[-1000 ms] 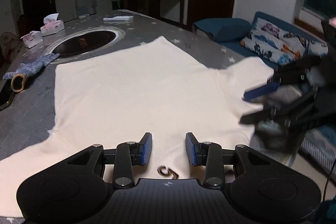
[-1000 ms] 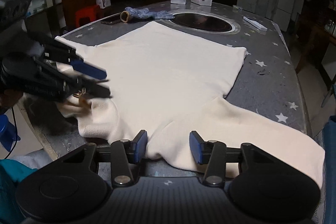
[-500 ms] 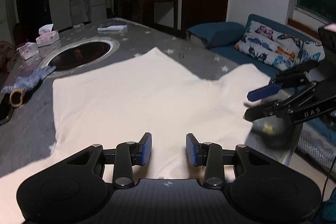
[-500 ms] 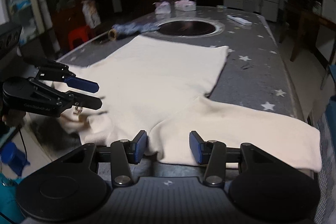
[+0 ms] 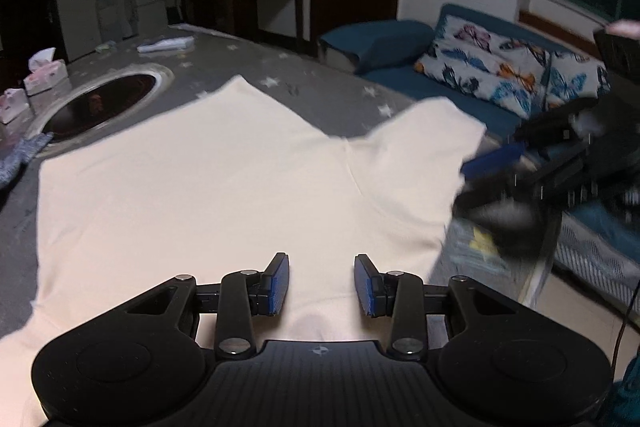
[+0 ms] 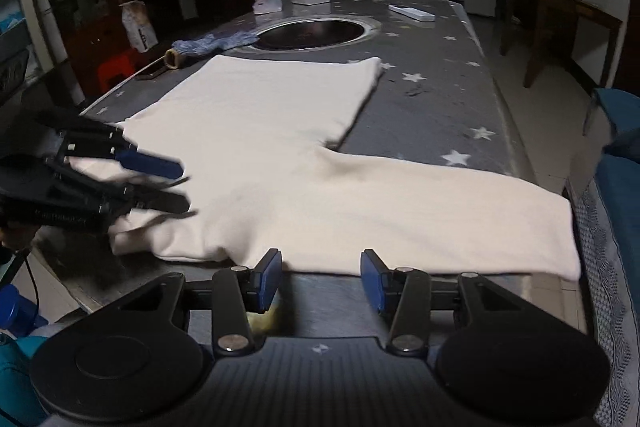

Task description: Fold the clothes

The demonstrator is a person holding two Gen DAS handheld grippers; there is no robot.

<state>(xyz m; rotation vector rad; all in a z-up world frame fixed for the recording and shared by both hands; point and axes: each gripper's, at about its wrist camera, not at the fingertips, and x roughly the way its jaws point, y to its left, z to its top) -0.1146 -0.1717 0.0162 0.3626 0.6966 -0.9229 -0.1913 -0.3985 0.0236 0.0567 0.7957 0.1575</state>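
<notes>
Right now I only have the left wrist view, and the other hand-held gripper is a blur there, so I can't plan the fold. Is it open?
Observer: Yes. The right hand-held gripper is open and holds nothing.
Operator: Where is it relative to the top?
Observer: Just short of the near edge of the cream long-sleeved top, above the bare table.
Operator: And the sleeve on that side?
Observer: That sleeve lies flat, stretched out towards the table's right edge.

Bare table right of shirt
</notes>
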